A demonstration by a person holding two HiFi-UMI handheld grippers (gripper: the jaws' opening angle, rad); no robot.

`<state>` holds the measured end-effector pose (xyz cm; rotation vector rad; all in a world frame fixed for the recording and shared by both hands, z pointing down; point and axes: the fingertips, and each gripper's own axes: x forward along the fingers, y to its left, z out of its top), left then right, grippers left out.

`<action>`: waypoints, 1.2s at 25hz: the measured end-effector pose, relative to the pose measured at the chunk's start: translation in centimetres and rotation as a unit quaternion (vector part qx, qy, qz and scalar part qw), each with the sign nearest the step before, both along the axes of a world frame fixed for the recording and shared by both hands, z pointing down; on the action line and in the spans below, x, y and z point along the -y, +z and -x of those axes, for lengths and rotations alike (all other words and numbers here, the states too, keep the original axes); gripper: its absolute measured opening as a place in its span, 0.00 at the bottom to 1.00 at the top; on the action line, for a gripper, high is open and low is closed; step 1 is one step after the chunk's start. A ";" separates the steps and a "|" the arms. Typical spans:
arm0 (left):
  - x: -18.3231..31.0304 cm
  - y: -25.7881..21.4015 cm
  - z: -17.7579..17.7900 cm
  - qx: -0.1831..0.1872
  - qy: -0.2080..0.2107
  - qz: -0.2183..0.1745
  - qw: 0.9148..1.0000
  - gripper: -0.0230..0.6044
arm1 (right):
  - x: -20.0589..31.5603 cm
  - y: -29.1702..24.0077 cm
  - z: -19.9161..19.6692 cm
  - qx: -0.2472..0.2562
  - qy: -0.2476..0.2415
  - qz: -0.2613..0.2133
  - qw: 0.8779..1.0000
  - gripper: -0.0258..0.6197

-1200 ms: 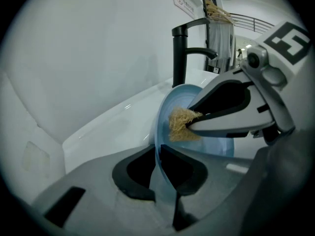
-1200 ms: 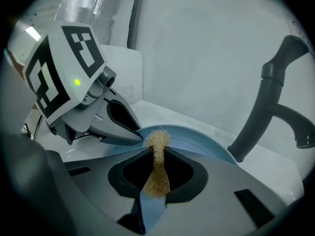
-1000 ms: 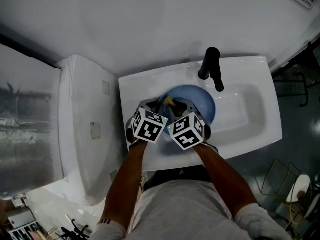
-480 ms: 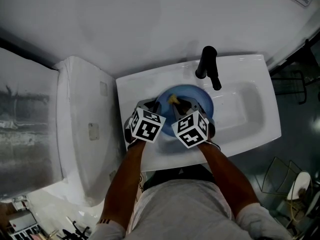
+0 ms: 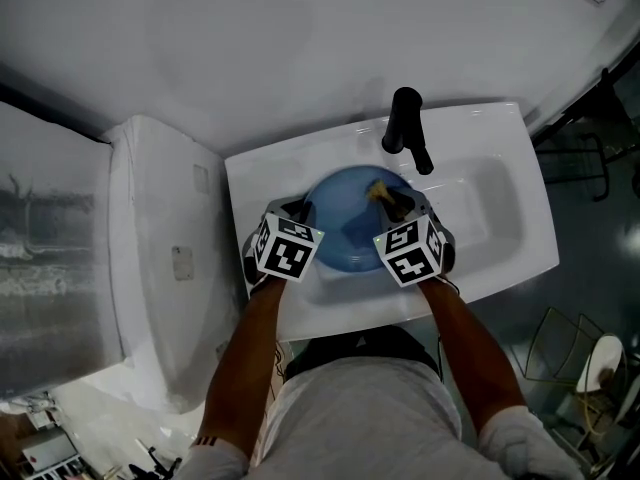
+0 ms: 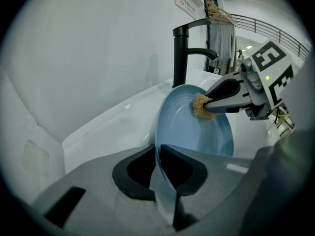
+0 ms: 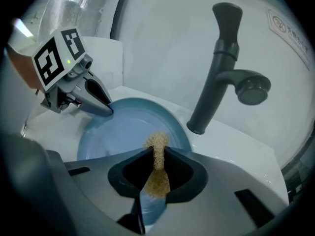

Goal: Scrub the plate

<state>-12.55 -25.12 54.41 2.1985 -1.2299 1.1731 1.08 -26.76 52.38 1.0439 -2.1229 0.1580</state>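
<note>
A blue plate sits tilted in the white sink, below the black tap. My left gripper is shut on the plate's left rim; in the left gripper view the plate edge runs between the jaws of that gripper. My right gripper is shut on a tan sponge and presses it on the plate's upper right part. In the right gripper view the sponge sticks out past the right gripper onto the plate. The left gripper bites the far rim there.
A white toilet cistern and lid stand to the left of the sink. The tap rises just behind the plate. A white wall lies behind. A wire rack stands at the lower right.
My right gripper has slid the sponge rightward across the plate, from its upper middle to its upper right near the tap. The left gripper has kept its hold in place.
</note>
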 end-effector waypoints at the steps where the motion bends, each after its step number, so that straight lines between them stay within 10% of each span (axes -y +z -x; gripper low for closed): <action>1: 0.0 0.0 0.0 -0.001 0.000 0.000 1.000 0.11 | 0.0 0.0 -0.3 -0.002 0.004 0.000 1.000 0.14; 8: 0.0 0.0 0.0 -0.002 -0.003 0.001 1.000 0.11 | -1.0 -0.8 1.2 0.008 -0.011 -0.003 1.000 0.14; 20: 0.0 -0.1 -0.1 -0.007 -0.002 0.002 1.000 0.11 | -6.7 2.1 10.5 -0.009 -0.174 0.049 0.984 0.14; 30: 0.0 -0.1 -0.1 -0.007 0.000 0.003 1.000 0.11 | -6.3 3.2 8.2 -0.043 -0.193 0.069 0.978 0.14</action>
